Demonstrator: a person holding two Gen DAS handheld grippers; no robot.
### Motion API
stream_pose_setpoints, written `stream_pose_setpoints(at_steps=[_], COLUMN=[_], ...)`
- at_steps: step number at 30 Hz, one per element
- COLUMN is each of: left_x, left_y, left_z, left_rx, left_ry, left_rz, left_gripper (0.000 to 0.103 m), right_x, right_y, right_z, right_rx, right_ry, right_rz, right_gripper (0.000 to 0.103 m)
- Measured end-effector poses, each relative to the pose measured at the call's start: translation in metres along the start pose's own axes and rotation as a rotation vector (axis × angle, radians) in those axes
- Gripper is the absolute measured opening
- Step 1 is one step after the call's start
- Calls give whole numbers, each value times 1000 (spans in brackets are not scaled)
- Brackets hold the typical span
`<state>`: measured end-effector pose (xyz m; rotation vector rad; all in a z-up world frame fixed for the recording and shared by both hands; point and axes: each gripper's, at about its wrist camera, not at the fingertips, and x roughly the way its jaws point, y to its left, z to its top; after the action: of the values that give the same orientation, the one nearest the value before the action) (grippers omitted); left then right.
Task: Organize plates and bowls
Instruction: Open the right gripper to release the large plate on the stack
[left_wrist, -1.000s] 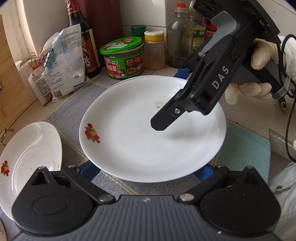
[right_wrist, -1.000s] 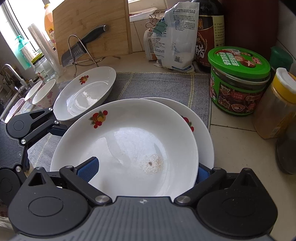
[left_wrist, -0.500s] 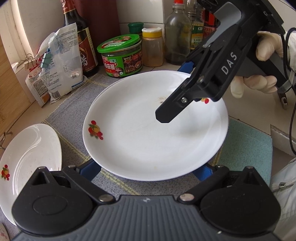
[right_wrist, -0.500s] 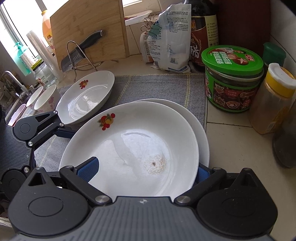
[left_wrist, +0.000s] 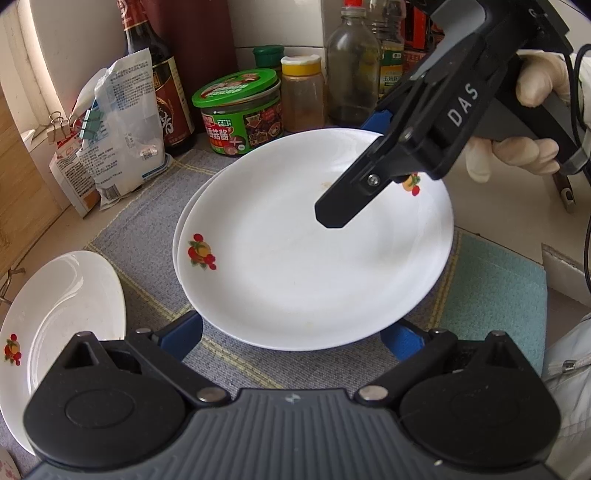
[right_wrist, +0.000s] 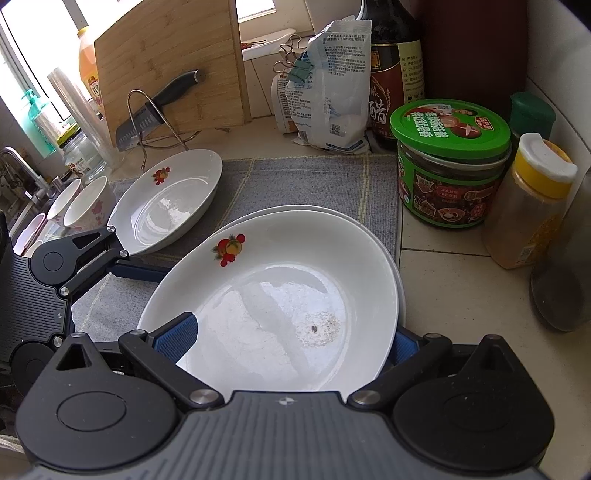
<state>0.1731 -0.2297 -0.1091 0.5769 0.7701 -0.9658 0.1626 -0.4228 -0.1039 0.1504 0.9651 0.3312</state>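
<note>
A white fruit-motif plate (left_wrist: 314, 266) is seen stacked on a second plate (left_wrist: 179, 236) over a grey mat (left_wrist: 147, 221), framed by the wide-spread left gripper (left_wrist: 295, 338). The right gripper (left_wrist: 373, 155), held by a gloved hand (left_wrist: 517, 147), is clamped across its far rim.

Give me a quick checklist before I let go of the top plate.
1. Top plate over lower plate: ok, offset slightly.
2. Fully seated on it: cannot tell.
3. Right gripper on the near rim: cannot tell whether clamped.
4. Left gripper clear of the stack: not ok, fingers flank its rim.
5. Green jar and spice bottle clear of the stack: ok.
6. Third plate apart on the mat: ok.
</note>
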Motion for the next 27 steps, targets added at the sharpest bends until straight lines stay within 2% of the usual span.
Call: stream_pose_setpoints(at_steps=[13,27], left_x=[-3,-31], left_y=[-2,1], left_z=[-3,-16], left_rx=[5,-66], left_ry=[-29,-87], left_rz=[-1,28], left_gripper=[101,101], right_x=[-2,-3], right_y=[7,16], right_z=[0,0], right_rx=[-3,25], right_ry=[0,-1], right_rz=[-54,-126], right_gripper=[103,103])
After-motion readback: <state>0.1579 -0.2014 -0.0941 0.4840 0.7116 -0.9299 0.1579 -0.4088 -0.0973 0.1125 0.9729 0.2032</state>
